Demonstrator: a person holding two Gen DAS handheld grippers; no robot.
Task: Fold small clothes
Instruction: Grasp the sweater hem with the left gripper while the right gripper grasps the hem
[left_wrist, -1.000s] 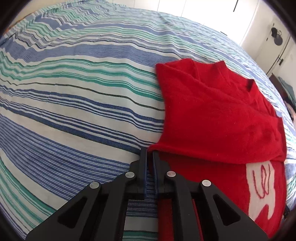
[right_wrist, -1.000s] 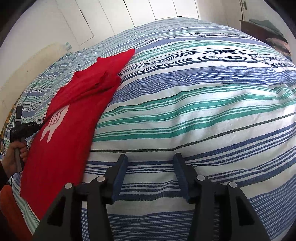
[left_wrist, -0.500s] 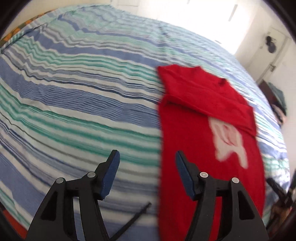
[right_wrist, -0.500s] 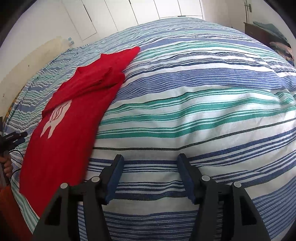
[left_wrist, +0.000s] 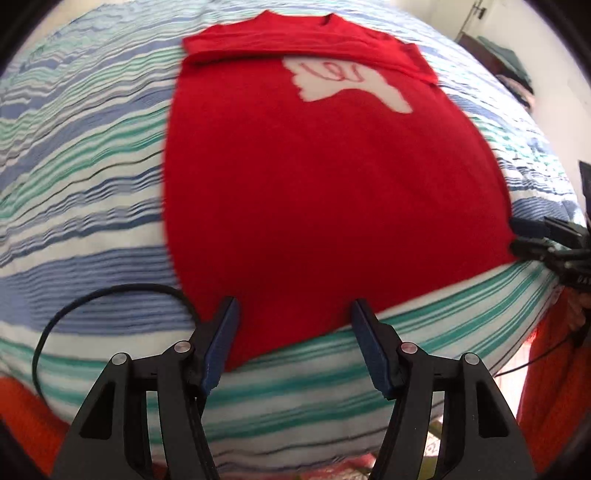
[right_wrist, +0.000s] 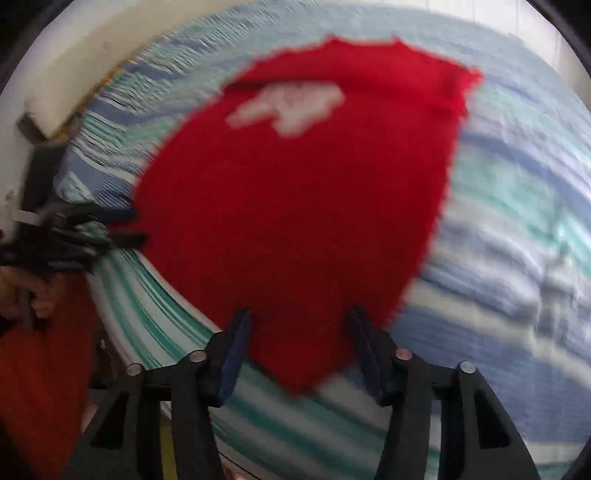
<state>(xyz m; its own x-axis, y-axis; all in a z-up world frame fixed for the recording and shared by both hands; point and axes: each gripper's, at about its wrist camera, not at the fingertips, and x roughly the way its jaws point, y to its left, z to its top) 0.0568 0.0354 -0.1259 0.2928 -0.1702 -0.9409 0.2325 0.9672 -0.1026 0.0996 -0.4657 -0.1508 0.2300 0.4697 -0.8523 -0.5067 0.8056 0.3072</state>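
Observation:
A red sweater (left_wrist: 314, 184) with a white figure (left_wrist: 347, 85) lies flat on the striped bedspread (left_wrist: 85, 147), sleeves folded across its top. My left gripper (left_wrist: 293, 328) is open, its fingers straddling the sweater's near left hem corner. My right gripper (right_wrist: 299, 336) is open over the sweater (right_wrist: 295, 206), at its near right hem corner; this view is blurred. The right gripper also shows at the right edge of the left wrist view (left_wrist: 546, 240), and the left gripper at the left edge of the right wrist view (right_wrist: 85, 232).
A black cable (left_wrist: 92, 299) loops on the bedspread left of my left gripper. The bed's near edge (left_wrist: 332, 424) runs just below both grippers. An orange-red sleeve (left_wrist: 554, 369) and a hand (right_wrist: 22, 295) are beside the bed. A dark cabinet (left_wrist: 506, 55) stands far right.
My left gripper opened, let go of the folded sleeve and swung down to the hem's left corner. My right gripper swung left from the bare bedspread to the hem's right corner.

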